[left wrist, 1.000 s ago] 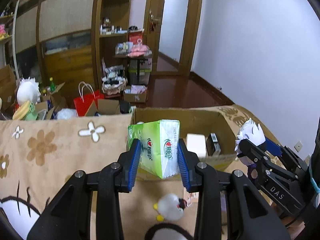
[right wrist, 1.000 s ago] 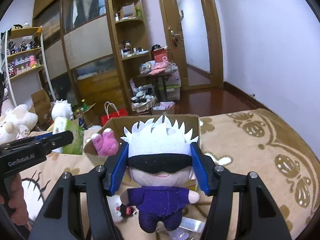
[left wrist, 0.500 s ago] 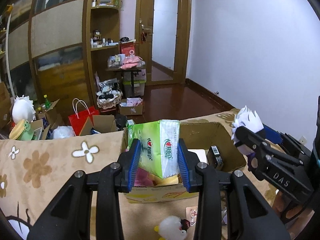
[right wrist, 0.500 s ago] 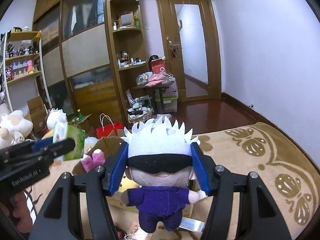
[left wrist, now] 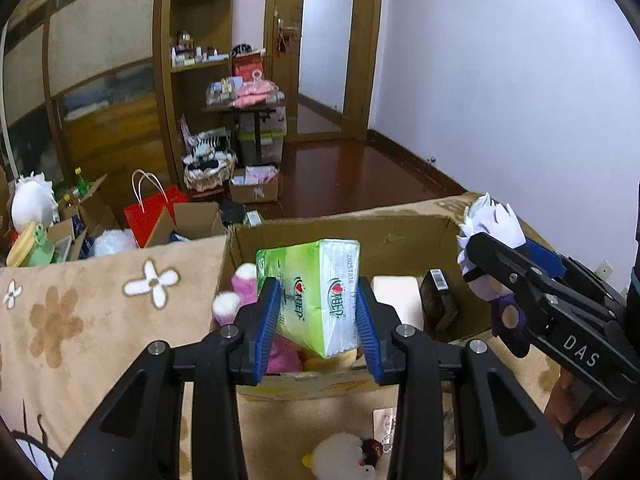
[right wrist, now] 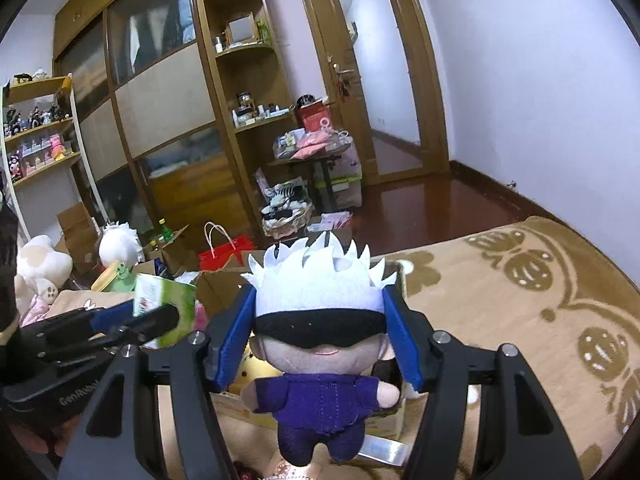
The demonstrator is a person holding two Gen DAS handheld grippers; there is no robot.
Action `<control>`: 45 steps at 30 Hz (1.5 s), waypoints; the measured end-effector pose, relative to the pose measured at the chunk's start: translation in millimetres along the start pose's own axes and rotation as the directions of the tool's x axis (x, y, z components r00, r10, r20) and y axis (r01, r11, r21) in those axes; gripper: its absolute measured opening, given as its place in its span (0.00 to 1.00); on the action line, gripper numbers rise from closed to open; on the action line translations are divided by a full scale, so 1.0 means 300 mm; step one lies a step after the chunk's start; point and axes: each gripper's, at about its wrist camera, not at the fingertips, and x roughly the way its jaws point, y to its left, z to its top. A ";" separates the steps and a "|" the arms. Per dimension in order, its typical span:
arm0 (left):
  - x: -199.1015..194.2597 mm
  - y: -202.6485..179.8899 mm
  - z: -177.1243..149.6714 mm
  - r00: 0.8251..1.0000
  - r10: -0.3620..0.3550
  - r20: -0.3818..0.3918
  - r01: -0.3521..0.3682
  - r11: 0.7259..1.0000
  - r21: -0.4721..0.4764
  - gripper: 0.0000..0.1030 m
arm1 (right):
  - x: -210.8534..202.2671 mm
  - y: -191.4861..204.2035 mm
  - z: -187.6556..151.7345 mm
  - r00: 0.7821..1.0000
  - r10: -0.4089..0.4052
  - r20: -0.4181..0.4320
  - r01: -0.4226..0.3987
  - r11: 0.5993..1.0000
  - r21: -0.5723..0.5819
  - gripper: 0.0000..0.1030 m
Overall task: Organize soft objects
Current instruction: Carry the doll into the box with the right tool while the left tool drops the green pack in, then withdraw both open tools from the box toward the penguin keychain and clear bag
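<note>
Tissue pack (left wrist: 316, 292): green, soft, clamped between the blue pads of our left gripper (left wrist: 318, 316), held above the open cardboard box (left wrist: 400, 236) for dropping in. White-haired plush doll (right wrist: 320, 344): pinched at the head by our right gripper (right wrist: 320, 344), body dangling, near the box's right wall. Box sits on the patterned bed cover (left wrist: 80, 304); pink plush (left wrist: 240, 292) fills its left side, and the middle looks free, though our view is partly blocked.

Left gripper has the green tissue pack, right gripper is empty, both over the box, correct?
Not quite. The right gripper is not empty: the right wrist view shows it shut on the doll. The left gripper does hold the tissue pack, over the box.
</note>
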 end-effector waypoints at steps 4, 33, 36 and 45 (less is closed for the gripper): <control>0.019 0.006 -0.003 0.999 0.006 -0.032 -0.006 1.000 -0.014 0.37 | 0.022 -0.001 -0.015 1.000 0.018 -0.026 -0.017 1.000 0.016 0.67; -0.069 0.030 -0.051 0.993 0.098 -0.061 -0.101 0.994 -0.042 0.92 | -0.021 -0.070 -0.031 0.997 0.025 -0.073 -0.015 0.991 0.136 0.96; -0.096 0.020 -0.064 0.993 0.091 -0.076 -0.093 0.995 -0.022 0.93 | -0.048 -0.073 -0.044 0.997 0.014 -0.080 -0.002 0.990 0.140 1.00; -0.184 -0.029 -0.116 0.991 0.072 -0.115 -0.069 0.997 0.033 0.94 | -0.128 -0.081 -0.071 0.994 0.012 -0.111 0.006 0.988 0.154 1.00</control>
